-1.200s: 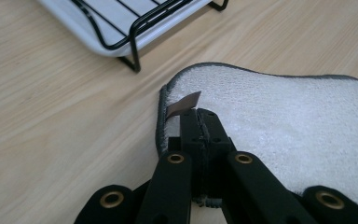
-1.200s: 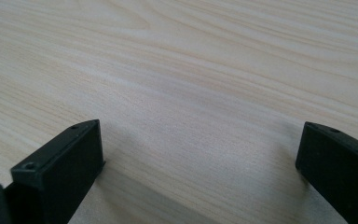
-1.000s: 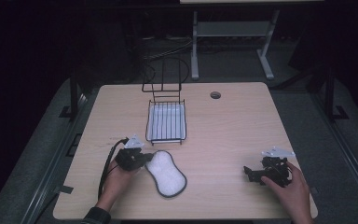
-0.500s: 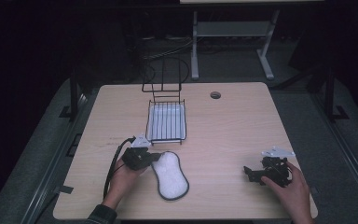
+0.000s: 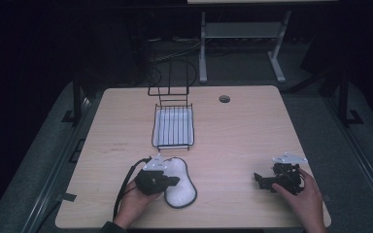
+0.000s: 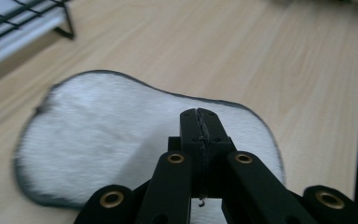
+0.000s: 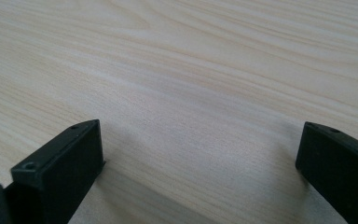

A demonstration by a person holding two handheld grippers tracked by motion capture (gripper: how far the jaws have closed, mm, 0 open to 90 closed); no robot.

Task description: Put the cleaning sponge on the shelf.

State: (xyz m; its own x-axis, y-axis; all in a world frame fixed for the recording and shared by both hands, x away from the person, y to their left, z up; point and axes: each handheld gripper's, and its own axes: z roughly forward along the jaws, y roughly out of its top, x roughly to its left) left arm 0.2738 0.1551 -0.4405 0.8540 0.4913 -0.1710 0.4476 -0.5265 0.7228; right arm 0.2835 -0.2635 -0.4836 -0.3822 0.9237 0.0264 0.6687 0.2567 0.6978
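Fuzzy white pad (image 5: 179,184) (no readable label) under closed left hand-held gripper (image 6: 199,122); right hand-held gripper (image 7: 200,154) open.

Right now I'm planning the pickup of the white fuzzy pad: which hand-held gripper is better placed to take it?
Left. The left hand-held gripper sits over the white fuzzy dark-edged pad, jaws shut, so it must open first. The right hand-held gripper rests far across the wooden table, jaws open over bare wood.

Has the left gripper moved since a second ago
Yes. The left gripper has shifted rightward, over the white pad, ending closer below the wire rack, jaws shut.
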